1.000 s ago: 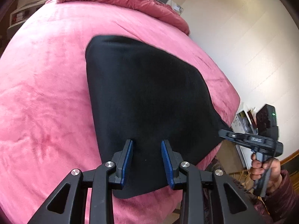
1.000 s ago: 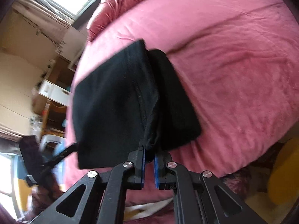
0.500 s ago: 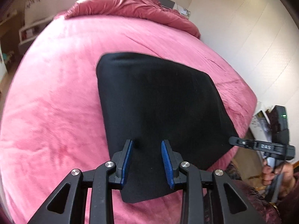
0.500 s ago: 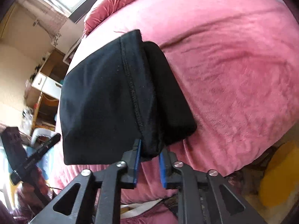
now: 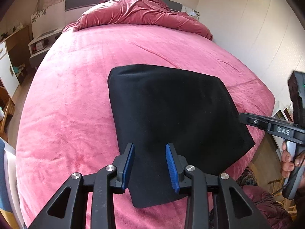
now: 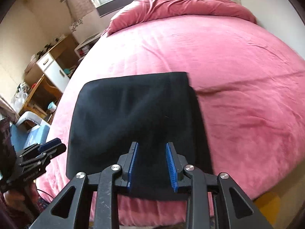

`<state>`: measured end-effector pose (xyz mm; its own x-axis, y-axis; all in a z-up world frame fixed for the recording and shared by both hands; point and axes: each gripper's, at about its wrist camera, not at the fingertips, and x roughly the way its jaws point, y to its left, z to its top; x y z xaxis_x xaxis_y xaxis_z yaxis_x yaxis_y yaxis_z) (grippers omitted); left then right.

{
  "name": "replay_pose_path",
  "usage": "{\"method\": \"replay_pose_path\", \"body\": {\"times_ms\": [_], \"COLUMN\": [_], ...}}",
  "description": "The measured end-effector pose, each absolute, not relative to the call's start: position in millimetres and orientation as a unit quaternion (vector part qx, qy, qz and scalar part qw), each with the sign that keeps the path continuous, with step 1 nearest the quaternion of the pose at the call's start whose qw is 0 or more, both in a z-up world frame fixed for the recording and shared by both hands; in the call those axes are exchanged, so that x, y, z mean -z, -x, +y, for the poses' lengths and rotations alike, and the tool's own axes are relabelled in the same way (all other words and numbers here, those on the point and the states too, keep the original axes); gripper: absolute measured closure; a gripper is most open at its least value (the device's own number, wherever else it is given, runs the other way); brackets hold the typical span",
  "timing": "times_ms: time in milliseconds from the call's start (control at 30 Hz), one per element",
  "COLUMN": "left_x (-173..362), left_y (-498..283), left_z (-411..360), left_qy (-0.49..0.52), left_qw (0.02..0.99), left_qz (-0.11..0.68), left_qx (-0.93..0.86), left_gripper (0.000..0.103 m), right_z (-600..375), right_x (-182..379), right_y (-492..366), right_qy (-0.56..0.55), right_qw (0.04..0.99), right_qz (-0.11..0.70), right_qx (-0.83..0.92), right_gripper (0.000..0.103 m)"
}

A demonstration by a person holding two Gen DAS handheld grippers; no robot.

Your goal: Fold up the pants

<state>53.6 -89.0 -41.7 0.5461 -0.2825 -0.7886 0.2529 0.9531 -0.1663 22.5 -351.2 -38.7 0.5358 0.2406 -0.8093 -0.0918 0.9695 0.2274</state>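
The black pants [image 5: 171, 110] lie folded into a flat rectangle near the front edge of the pink bed [image 5: 76, 87]. My left gripper [image 5: 150, 164] is open and empty, hovering over the pants' near corner. My right gripper [image 6: 152, 166] is open and empty above the pants' [image 6: 133, 114] near edge. The right gripper also shows at the right in the left wrist view [image 5: 246, 118]. The left gripper shows at the lower left in the right wrist view [image 6: 51, 146].
A bunched red duvet [image 5: 141, 13] lies at the head of the bed. A wall [image 5: 257, 34] runs along the bed's right side. Wooden shelves and a white cabinet [image 6: 51, 66] stand to the left. Floor clutter [image 5: 266, 206] lies by the bed's front corner.
My right gripper let go of the pants' edge and opened; the fold dropped flat. Both grippers pulled back and tilted up, showing more of the bed.
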Motion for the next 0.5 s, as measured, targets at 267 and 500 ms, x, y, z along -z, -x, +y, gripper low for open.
{"method": "replay_pose_path", "body": {"times_ms": [267, 500], "left_x": [36.2, 34.2], "left_y": [-65.6, -90.9], "left_z": [-88.3, -82.6], "left_qy": [0.003, 0.012], "left_qw": [0.885, 0.885], "left_qz": [0.444, 0.443], "left_qx": [0.141, 0.140], "left_gripper": [0.068, 0.067], "right_z": [-332.8, -343.5], "right_x": [48.8, 46.0], "right_y": [-57.7, -68.2], "right_qy": [-0.087, -0.098], "right_qw": [0.873, 0.879], "right_qz": [0.470, 0.462], "right_qx": [-0.094, -0.061], "right_gripper": [0.069, 0.066]}}
